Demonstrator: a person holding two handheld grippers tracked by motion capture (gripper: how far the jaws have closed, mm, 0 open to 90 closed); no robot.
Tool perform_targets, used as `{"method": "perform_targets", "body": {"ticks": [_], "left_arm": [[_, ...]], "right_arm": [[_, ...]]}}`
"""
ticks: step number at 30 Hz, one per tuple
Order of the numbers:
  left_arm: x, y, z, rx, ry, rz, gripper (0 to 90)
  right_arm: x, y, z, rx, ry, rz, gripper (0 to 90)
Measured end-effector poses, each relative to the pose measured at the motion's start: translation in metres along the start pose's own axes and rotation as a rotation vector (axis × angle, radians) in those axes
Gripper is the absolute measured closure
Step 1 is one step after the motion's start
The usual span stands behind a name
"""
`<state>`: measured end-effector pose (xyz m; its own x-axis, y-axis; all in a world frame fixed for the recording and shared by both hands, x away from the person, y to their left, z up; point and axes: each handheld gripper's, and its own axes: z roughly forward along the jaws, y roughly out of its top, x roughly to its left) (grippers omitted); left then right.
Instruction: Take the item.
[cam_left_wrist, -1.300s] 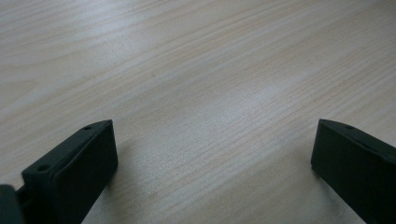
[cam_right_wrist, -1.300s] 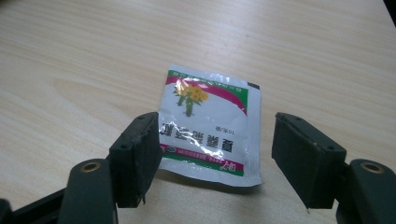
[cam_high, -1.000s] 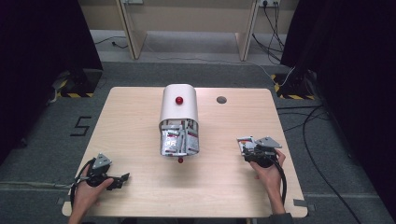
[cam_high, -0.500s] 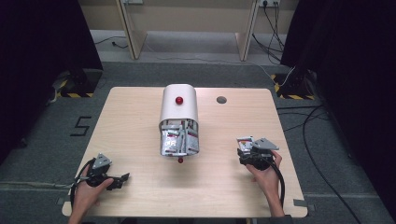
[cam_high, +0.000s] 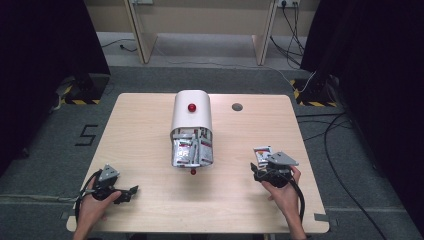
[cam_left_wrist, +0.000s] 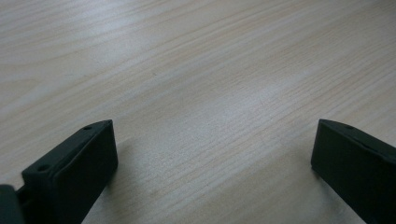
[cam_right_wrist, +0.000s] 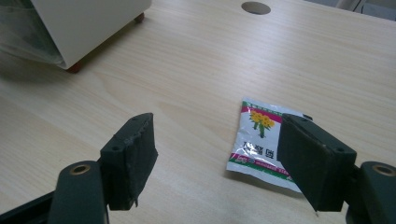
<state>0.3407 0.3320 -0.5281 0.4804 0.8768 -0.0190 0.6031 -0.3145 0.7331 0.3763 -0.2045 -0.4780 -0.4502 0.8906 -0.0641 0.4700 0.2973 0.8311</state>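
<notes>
A white round-topped box (cam_high: 191, 117) lies on its side mid-table, its open mouth stuffed with several foil packets (cam_high: 191, 150). One packet (cam_high: 262, 154) printed with yellow flowers lies flat on the table near the right edge. My right gripper (cam_high: 260, 168) sits just behind it, open. Its jaws have just been opening and grip nothing. In the right gripper view (cam_right_wrist: 217, 144) the packet (cam_right_wrist: 257, 135) lies just ahead, partly behind the right jaw. My left gripper (cam_high: 131, 191) rests open near the front left corner, with bare wood between its jaws (cam_left_wrist: 215, 154).
A round cable hole (cam_high: 237, 106) is in the tabletop (cam_high: 150, 115) behind the box, to its right. The box (cam_right_wrist: 84, 23) stands on small red feet (cam_high: 193, 171). Cables trail on the floor to the right of the table.
My right gripper has drawn back toward the near edge, and the flower packet now lies uncovered on the table ahead of it. The left hand has stayed still.
</notes>
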Motion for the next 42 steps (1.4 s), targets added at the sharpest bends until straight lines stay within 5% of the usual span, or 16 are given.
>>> {"method": "perform_targets", "body": {"ticks": [42], "left_arm": [[0.0,0.0,0.0,0.0,0.0,0.0,0.0]], "right_arm": [[0.041,-0.022,-0.005,0.041,0.111,-0.049,25.7]]}}
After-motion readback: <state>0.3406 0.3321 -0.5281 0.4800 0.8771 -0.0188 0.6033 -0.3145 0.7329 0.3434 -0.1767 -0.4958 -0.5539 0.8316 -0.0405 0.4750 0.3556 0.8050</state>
